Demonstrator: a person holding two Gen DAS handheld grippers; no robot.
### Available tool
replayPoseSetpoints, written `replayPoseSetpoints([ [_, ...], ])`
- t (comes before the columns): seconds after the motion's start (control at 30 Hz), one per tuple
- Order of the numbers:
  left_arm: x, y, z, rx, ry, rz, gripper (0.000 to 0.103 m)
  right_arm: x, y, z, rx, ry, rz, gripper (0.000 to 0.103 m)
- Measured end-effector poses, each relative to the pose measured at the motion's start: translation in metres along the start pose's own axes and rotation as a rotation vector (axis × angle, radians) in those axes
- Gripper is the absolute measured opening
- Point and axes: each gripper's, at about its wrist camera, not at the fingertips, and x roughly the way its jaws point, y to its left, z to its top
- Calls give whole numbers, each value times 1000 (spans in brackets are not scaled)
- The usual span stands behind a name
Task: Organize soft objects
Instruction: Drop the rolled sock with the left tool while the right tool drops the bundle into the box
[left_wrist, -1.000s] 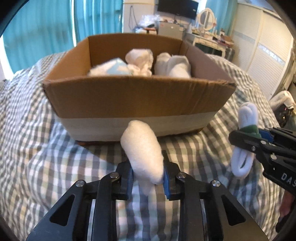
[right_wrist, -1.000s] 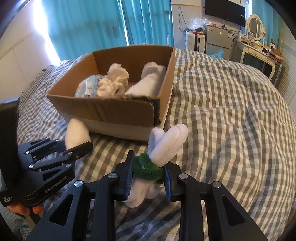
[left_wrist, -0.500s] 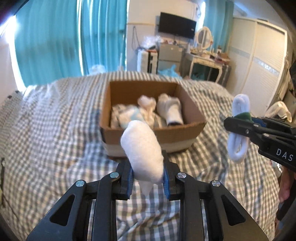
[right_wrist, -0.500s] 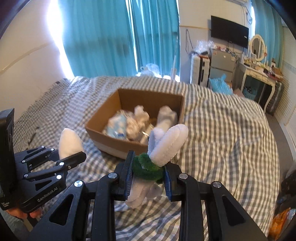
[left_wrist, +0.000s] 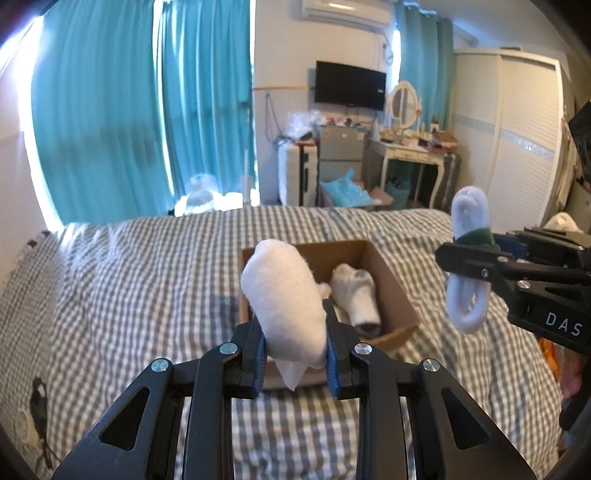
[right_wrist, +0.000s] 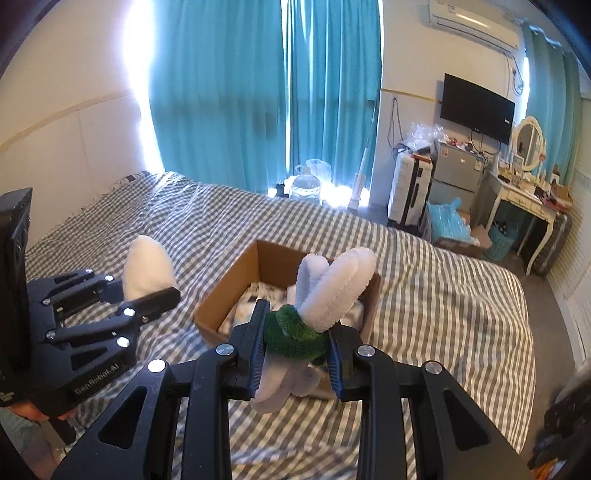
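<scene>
My left gripper (left_wrist: 294, 354) is shut on a white rolled sock (left_wrist: 284, 299), held high above the bed. It also shows in the right wrist view (right_wrist: 147, 271). My right gripper (right_wrist: 295, 350) is shut on a pale folded sock with a green cuff (right_wrist: 325, 295), seen from the left wrist view too (left_wrist: 467, 258). A brown cardboard box (left_wrist: 391, 280) sits on the checked bed below and ahead, holding white rolled socks (left_wrist: 354, 295). In the right wrist view the box (right_wrist: 229, 295) lies behind the held sock.
The grey checked bedspread (left_wrist: 129, 295) spreads all around the box. Teal curtains (left_wrist: 147, 110), a suitcase (right_wrist: 410, 192), a small fridge (left_wrist: 341, 155), a dressing table (left_wrist: 410, 155) and a white wardrobe (left_wrist: 517, 140) stand beyond the bed.
Both grippers have risen and pulled back from the box with their socks still held; the box now looks small and far below.
</scene>
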Motion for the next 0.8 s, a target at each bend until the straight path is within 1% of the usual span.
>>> replayPoseSetpoints([
  [0.13, 30, 6, 9, 14, 11, -8, 25, 27, -4, 14, -16, 9, 0, 28],
  [0.23, 60, 13, 13, 2, 41, -26, 25, 53, -9, 19, -29, 29, -1, 28],
  [0.37, 96, 21, 15, 1, 74, -21, 25, 89, -17, 19, -22, 60, -1, 28],
  [0.43, 110, 21, 15, -7, 95, -45, 25, 107, -21, 18, -29, 81, -3, 28],
  [0.5, 123, 22, 17, -7, 104, -47, 25, 124, -24, 15, -34, 102, -6, 28],
  [0.53, 130, 22, 17, -5, 110, -45, 29, 127, -28, 13, -34, 109, -2, 28],
  [0.63, 143, 23, 17, 4, 121, -54, 30, 144, -30, 9, -43, 129, -3, 28],
  [0.67, 145, 21, 18, 8, 124, -52, 33, 149, -31, 8, -44, 130, -6, 29],
  [0.7, 148, 21, 18, 12, 130, -37, 40, 151, -33, 6, -39, 127, -9, 30],
  [0.77, 148, 23, 18, 7, 126, -26, 44, 155, -36, 4, -21, 124, -1, 39],
  [0.8, 148, 23, 18, 5, 120, -30, 48, 155, -38, 3, -15, 121, -5, 51],
])
